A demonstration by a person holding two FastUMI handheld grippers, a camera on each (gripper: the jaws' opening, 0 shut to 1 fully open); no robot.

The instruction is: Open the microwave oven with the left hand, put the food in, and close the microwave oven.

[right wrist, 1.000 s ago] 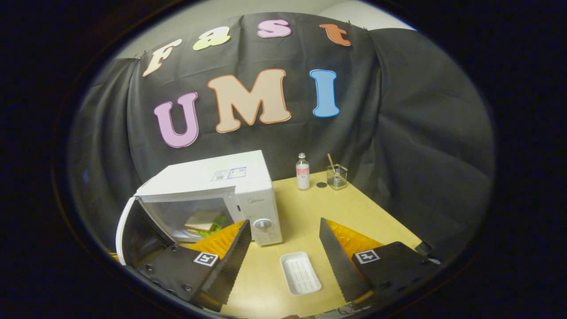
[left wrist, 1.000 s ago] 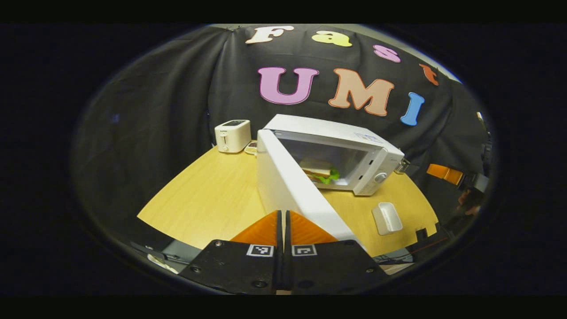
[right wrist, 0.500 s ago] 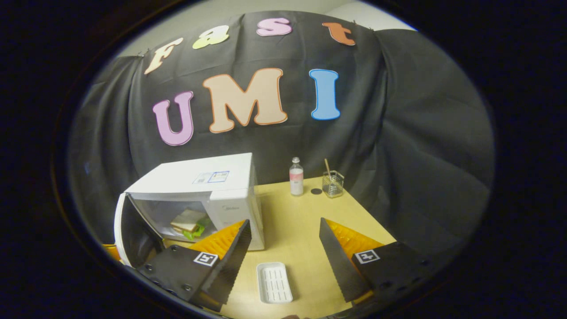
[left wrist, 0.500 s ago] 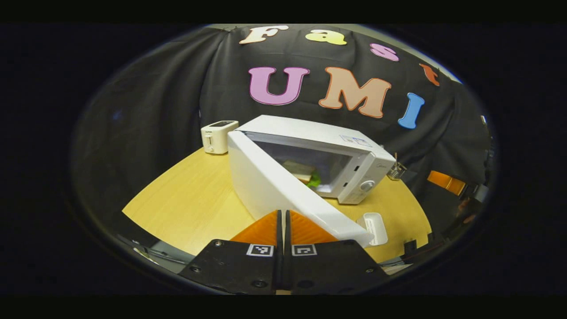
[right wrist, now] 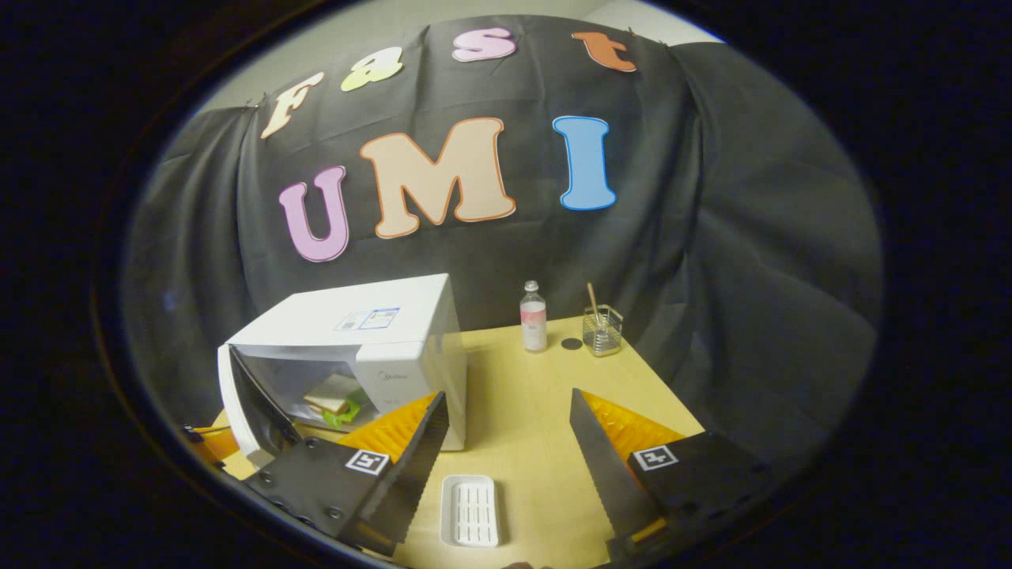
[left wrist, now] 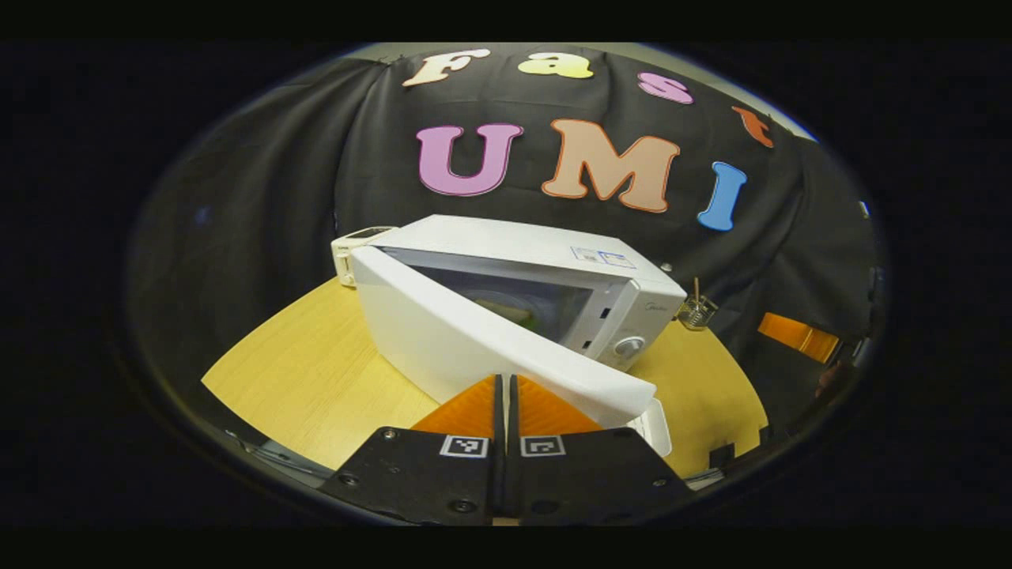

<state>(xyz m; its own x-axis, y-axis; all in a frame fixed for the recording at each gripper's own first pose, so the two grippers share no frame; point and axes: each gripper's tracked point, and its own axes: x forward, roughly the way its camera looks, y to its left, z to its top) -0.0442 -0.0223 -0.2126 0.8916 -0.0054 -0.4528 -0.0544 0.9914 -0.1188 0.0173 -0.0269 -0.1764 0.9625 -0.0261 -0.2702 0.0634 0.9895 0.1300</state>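
With the layered sandwich [right wrist: 332, 393] already inside the boxy white microwave oven [right wrist: 379, 340] at the wooden tabletop's [right wrist: 522, 411] nine o'clock, the closed left tongs [left wrist: 506, 395] are pressing its half-shut door [left wrist: 474, 340], needing a final push to latch, while the open, empty right tongs [right wrist: 506, 427] are hovering.

Dim booth light — heavy fisheye warp

Wooden table [right wrist: 522, 411], microwave [right wrist: 371, 332], white tray [right wrist: 470, 510], bottle [right wrist: 534, 318], possibly toaster [left wrist: 348, 246]
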